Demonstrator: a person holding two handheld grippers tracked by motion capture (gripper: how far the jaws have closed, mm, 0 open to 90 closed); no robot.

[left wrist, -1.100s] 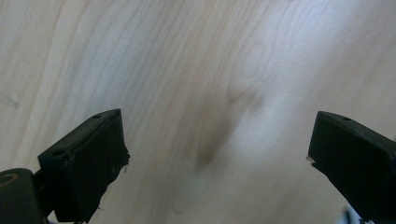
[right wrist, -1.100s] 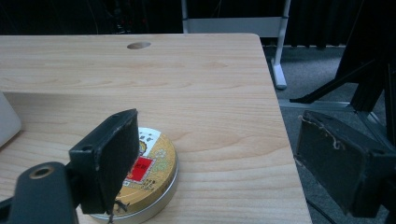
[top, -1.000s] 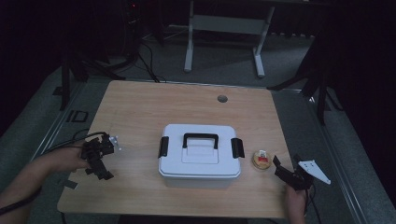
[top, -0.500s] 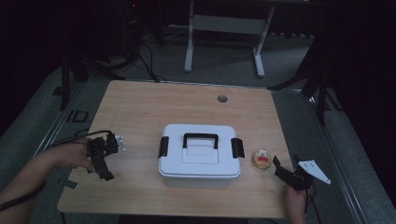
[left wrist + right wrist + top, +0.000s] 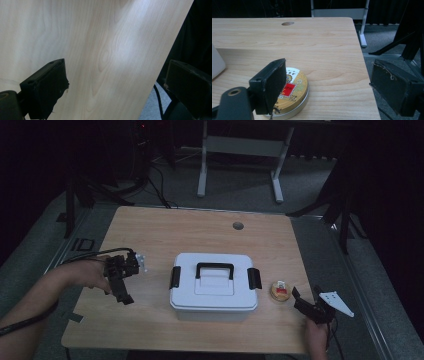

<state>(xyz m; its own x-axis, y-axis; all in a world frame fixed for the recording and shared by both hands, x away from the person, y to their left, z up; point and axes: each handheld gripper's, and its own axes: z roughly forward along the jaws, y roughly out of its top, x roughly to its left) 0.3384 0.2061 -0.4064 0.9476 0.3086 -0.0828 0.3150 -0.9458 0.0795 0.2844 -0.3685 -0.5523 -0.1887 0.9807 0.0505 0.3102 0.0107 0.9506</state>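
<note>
On the tabletop, a round tin lies just right of a white lidded box.
Right gripper sits near the tin at the front right corner, fingers spread wide and holding nothing, the tin partly behind one of them. Left gripper is left of the box, fingers wide apart and empty over bare wood.

High view dim, surroundings black; gripper views brighter, near jaws blurred
</note>
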